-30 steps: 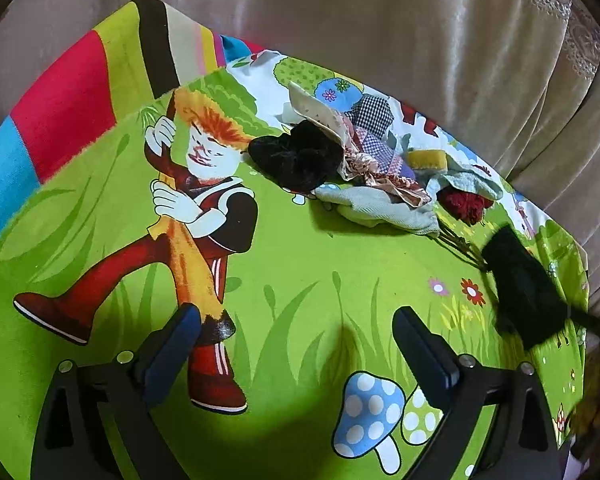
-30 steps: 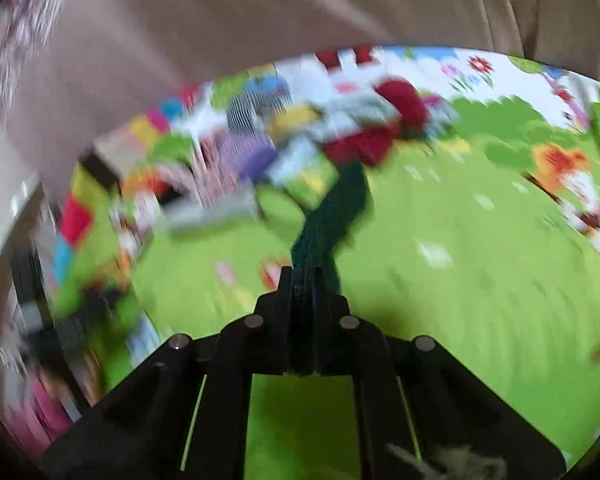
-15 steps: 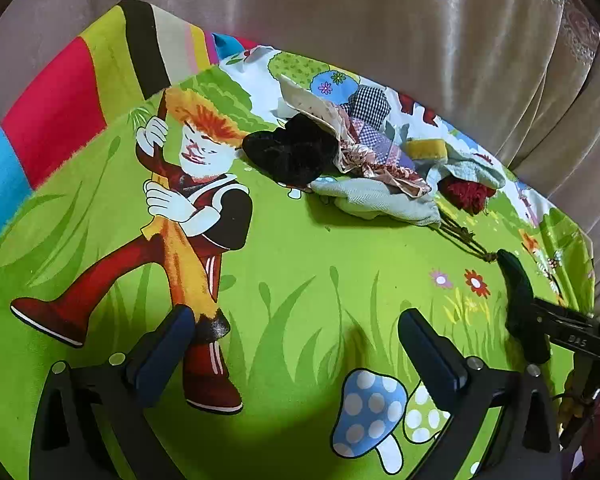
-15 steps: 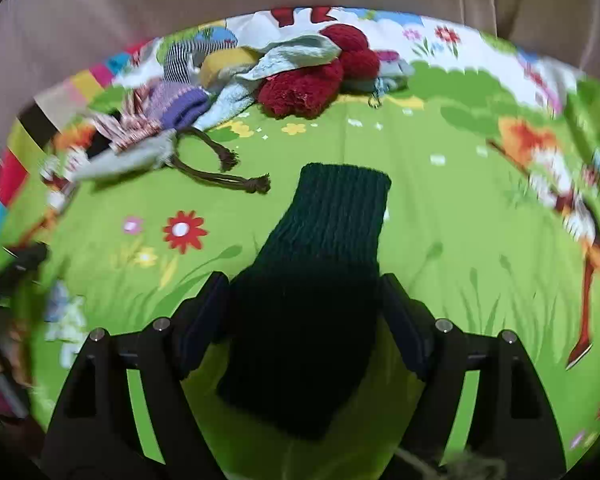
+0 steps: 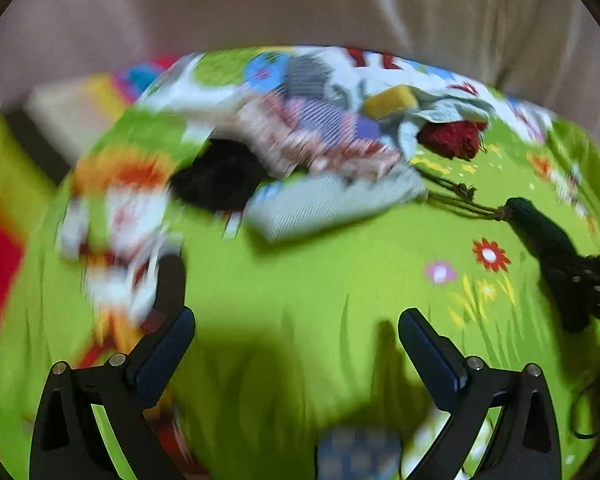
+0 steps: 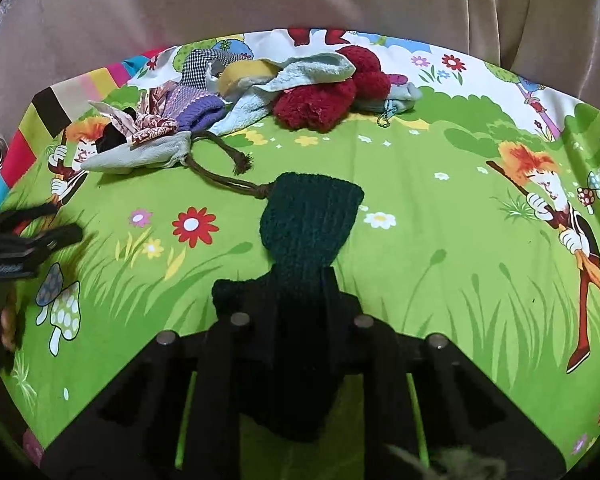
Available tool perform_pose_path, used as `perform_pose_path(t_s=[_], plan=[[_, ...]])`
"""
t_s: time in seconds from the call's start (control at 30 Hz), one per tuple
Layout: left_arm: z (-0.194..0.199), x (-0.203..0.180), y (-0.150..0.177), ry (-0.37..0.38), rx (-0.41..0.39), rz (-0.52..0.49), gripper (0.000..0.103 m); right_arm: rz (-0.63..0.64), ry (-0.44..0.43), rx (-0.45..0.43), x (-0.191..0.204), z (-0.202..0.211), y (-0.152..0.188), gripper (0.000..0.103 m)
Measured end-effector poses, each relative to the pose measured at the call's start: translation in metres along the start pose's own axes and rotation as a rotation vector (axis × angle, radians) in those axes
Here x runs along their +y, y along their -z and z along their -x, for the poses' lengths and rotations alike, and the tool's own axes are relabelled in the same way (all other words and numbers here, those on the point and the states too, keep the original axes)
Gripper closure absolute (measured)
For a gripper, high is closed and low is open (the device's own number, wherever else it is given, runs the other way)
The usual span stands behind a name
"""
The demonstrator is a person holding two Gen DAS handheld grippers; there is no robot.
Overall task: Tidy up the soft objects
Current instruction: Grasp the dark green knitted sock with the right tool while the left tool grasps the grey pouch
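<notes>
**Right tongs clenched on the knit piece**

Left wrist view, blurred: left gripper (image 5: 296, 330) spread wide, grasping nothing, above the green cartoon-print sheet (image 5: 320, 272).

Right wrist view: right gripper (image 6: 302, 280) grips the dark green knitted piece (image 6: 310, 216), lying on the sheet, near the heap of soft cloths (image 6: 260, 92).

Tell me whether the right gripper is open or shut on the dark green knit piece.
Shut: the right gripper pinches the dark green knit piece.

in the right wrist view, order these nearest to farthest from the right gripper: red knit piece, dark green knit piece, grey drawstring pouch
1. dark green knit piece: pinched in the right gripper, lying straight ahead on the sheet.
2. grey drawstring pouch: farther out, ahead to the left, at the pile's near edge.
3. red knit piece: farthest, ahead and slightly right in the pile, near the sheet's far edge.
</notes>
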State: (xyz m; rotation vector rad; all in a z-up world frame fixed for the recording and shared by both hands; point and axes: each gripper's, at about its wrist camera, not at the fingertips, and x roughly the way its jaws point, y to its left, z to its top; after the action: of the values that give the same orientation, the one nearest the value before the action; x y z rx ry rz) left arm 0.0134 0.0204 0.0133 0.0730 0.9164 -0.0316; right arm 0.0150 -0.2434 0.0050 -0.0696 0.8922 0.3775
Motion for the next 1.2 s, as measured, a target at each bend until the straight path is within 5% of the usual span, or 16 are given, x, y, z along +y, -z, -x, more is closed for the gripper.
perform_pose_path(t_s=[0.17,0.23,0.27,0.3,0.53,0.7,0.87,0.97,1.03,1.1,1.2], plan=[[-0.021,-0.016,-0.05,-0.012,-0.033,-0.152,0.002,-0.014,-0.017,0.001,-0.003,-0.001,-0.001,0.081],[-0.031,-0.028,-0.056,0.01,0.001,-0.202,0.044,-0.028,-0.029,0.001,-0.005,-0.002,-0.002,0.081],[-0.035,-0.033,-0.056,0.027,0.034,-0.21,0.076,-0.037,-0.037,0.0,-0.007,-0.002,-0.002,0.081],[-0.034,-0.039,-0.052,0.022,0.052,-0.21,0.083,-0.04,-0.04,0.0,-0.007,-0.002,-0.002,0.081],[0.05,-0.055,0.025,0.225,-0.009,-0.072,0.087,-0.054,-0.057,-0.001,-0.01,-0.002,-0.002,0.081],[0.075,-0.058,0.065,0.2,-0.001,-0.091,0.08,-0.054,-0.058,-0.001,-0.01,-0.002,-0.002,0.081],[0.071,-0.07,0.059,0.166,-0.025,-0.168,0.028,-0.05,-0.053,0.0,-0.009,-0.002,-0.002,0.081],[0.056,-0.083,0.053,0.141,-0.004,-0.23,0.022,-0.051,-0.053,0.0,-0.009,-0.002,-0.002,0.081],[0.051,-0.087,0.055,0.148,0.002,-0.244,0.028,-0.051,-0.053,0.0,-0.009,-0.002,-0.002,0.081],[0.052,-0.085,0.06,0.163,-0.005,-0.233,0.073,-0.05,-0.052,0.0,-0.009,-0.002,-0.003,0.081],[0.055,-0.079,0.066,0.166,-0.035,-0.203,0.087,-0.036,-0.035,0.0,-0.006,-0.002,-0.003,0.081]])
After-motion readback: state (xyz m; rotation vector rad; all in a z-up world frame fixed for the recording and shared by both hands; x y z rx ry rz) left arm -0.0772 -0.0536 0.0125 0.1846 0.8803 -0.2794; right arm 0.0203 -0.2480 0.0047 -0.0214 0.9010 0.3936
